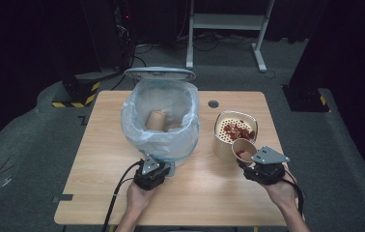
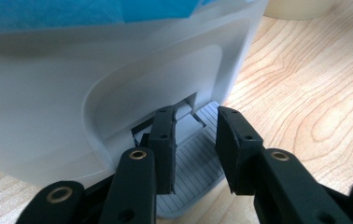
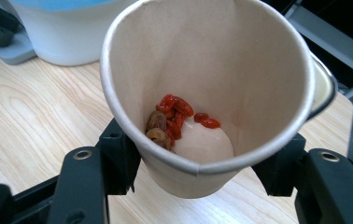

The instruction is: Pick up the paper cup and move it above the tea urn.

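Gripping paper cup (image 3: 202, 93) between right jaws | left jaws straddling bin pedal (image 2: 198, 154)

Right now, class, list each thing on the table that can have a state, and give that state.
Pedal bin: lid up, lined with a bag.
Paper cup: tilted, some berries left inside.
Strainer pot: upright, berries in it.
Left gripper: open, at the bin's pedal.
Right gripper: shut on paper cup.

Cup's (image 3: 212, 93) underside behind tool jaws
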Motion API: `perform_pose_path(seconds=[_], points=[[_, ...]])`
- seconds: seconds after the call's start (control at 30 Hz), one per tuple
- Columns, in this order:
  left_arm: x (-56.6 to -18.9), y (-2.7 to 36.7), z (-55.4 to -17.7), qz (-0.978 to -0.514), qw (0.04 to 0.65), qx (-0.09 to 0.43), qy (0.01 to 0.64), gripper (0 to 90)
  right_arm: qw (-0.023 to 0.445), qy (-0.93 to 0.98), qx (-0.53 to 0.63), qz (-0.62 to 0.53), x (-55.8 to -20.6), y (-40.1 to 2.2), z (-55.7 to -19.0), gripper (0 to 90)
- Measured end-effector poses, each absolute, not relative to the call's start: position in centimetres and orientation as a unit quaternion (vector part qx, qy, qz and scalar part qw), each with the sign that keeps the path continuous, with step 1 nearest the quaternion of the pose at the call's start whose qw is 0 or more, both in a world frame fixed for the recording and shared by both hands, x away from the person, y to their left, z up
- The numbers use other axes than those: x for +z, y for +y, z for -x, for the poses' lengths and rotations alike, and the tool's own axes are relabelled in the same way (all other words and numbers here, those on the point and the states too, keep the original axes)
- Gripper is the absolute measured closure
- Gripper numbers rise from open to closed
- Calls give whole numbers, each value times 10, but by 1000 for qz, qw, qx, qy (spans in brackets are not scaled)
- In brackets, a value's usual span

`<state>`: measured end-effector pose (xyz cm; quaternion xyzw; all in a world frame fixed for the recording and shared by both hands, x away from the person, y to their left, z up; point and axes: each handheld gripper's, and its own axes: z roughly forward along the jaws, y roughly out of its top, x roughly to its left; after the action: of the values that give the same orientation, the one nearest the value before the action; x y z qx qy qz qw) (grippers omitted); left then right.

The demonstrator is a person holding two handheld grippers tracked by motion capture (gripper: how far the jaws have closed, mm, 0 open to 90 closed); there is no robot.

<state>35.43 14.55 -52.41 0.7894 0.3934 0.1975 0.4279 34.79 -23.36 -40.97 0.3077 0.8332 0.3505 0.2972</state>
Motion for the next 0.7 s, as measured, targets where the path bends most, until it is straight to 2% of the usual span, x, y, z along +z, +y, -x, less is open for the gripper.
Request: perform_pose_path(seconds=[0.7], points=[[-524, 146, -354, -790, 424, 205, 393, 679, 263, 832, 384, -303, -400, -206, -360, 406]])
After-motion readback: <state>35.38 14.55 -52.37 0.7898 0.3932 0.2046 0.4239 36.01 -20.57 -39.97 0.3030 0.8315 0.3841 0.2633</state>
